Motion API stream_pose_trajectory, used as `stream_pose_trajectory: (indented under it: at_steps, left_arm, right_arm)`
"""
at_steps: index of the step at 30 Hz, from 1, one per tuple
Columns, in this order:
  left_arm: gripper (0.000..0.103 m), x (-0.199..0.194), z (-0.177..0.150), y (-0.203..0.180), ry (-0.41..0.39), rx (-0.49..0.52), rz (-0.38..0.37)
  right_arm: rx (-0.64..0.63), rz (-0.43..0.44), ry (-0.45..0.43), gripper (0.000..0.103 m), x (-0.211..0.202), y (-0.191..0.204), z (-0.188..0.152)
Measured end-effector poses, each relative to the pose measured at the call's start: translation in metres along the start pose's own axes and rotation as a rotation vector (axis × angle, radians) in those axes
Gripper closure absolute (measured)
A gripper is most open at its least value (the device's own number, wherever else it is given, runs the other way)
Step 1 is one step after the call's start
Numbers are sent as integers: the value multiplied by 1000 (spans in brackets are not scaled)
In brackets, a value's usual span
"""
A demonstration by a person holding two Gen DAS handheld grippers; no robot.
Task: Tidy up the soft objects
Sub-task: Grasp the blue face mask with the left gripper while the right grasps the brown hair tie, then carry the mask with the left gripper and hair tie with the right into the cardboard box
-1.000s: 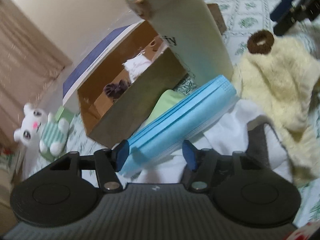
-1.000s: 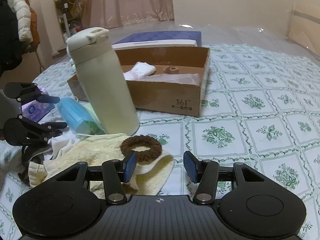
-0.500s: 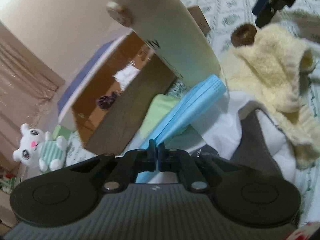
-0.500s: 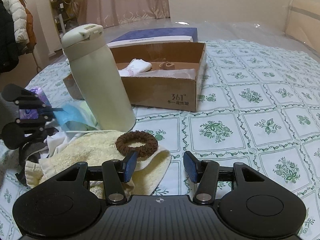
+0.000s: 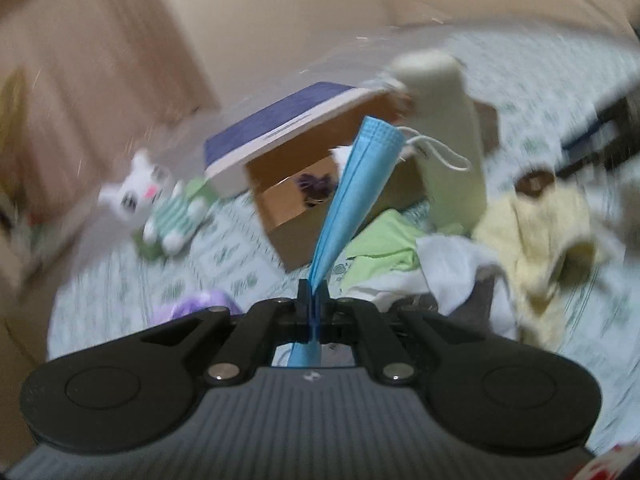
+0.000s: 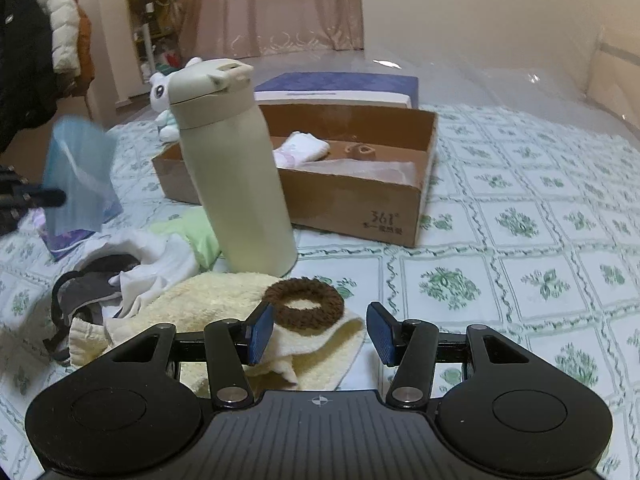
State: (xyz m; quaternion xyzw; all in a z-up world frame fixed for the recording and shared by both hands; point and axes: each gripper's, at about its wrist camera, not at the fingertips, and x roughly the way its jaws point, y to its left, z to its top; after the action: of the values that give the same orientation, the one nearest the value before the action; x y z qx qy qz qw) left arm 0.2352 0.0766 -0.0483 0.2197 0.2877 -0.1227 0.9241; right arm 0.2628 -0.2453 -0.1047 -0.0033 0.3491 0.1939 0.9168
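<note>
My left gripper (image 5: 314, 304) is shut on a stack of blue face masks (image 5: 352, 196) and holds it in the air, in front of the open cardboard box (image 5: 304, 216). The masks also show at the left of the right wrist view (image 6: 78, 176). My right gripper (image 6: 320, 338) is open and empty, just short of a brown knitted hair ring (image 6: 306, 308) that lies on a yellow towel (image 6: 208, 300). The box (image 6: 360, 208) holds a white cloth (image 6: 302, 150) and a small brown item.
A tall cream bottle (image 6: 234, 184) stands between the box and the cloth pile. White, grey and green cloths (image 6: 160, 256) lie left of the towel. A white plush toy (image 5: 160, 200) and a purple pack (image 5: 200, 304) lie on the patterned bedspread.
My left gripper closed on the blue masks and lifted them off the pile, swinging left. The right gripper edged closer to the hair ring and stayed open.
</note>
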Motion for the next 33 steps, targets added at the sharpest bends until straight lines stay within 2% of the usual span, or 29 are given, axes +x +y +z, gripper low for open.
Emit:
stream_pose_trajectory:
  at_steps: [3,6,10,12,13,14,18,22,28,33]
  left_arm:
    - [99,-11,6,19,22,-171,-12]
    - [100,-19,9,34,49,-293,-32]
    - [100,-21,10,48,89,-406,-41]
    - [100,-23,10,52,92,-415,-25]
    - [100,-24,10,53,95,-421,-20]
    - [100,-24,10,54,98,-430,-22]
    - [100,-25,10,59,101,-433,-8]
    - [100,-25,13,62,87,-432,-6]
    - [100,-23,25,68,44,-411,-8]
    - [100,-14,48,72,-4,-379,-23]
  right_arm:
    - [-64,0,-6,50,5,7,3]
    - [-136,-6,7,51,15,13,3]
    - [-238,-3,49,64,30,21,-1]
    - [-271,-3,60,70,35,22,-5]
    - [-286,-1,61,81,37,23,-6]
    - [-298,7,63,96,38,24,-7]
    - [-318,12,47,98,35,25,-10]
    - [-250,32,14,99,23,16,0]
    - [-141,57,-58,99,2,-7,30]
    - [-84,70,-118,99,-8,-25,55]
